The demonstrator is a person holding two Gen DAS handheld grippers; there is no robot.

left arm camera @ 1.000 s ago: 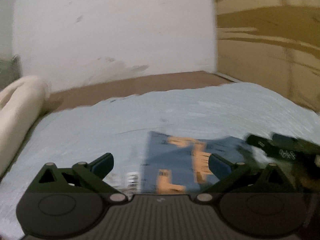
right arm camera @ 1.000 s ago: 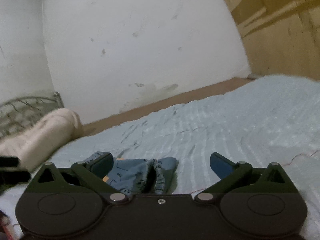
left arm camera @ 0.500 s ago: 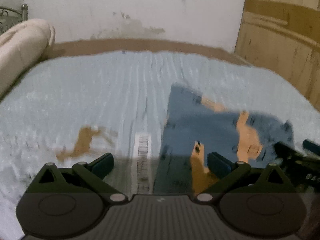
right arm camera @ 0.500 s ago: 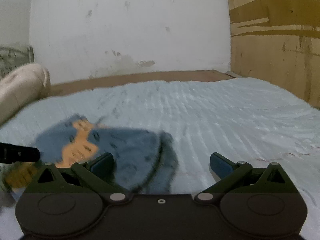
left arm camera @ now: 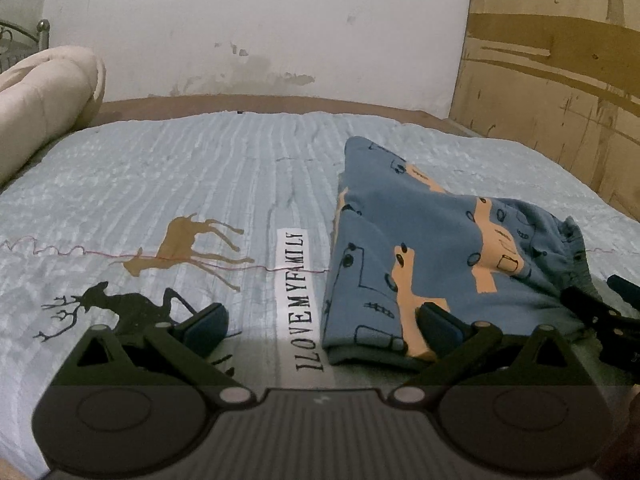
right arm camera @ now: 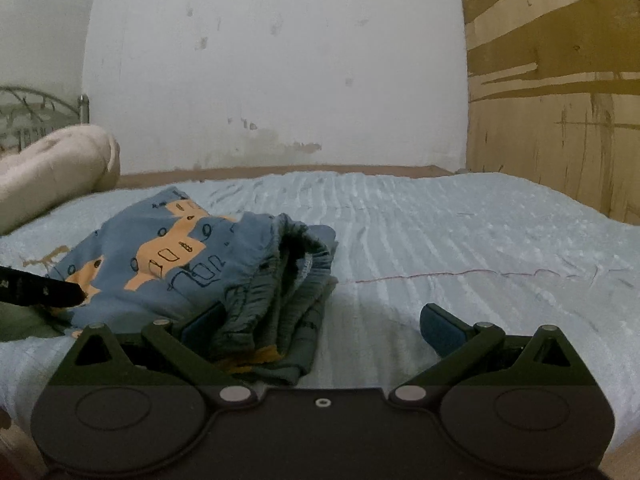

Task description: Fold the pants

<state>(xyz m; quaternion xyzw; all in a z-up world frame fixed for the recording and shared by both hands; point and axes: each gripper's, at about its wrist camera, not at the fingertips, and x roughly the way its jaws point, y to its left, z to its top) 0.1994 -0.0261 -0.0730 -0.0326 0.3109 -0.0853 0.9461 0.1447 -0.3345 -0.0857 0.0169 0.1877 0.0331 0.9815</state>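
Lying in a folded heap on the light blue bedspread [left arm camera: 200, 176], the blue pants [left arm camera: 416, 256] sit just ahead of both tools; the left gripper [left arm camera: 322, 326] has its fingers [left arm camera: 206, 322] spread wide, holding nothing, the right-hand one over the pants' near hem; the right gripper [right arm camera: 320, 330] is likewise wide open and empty, its left finger beside the bunched waistband [right arm camera: 288, 280].

Pants [left arm camera: 432, 264] now folded flat, further from both wrist cameras.
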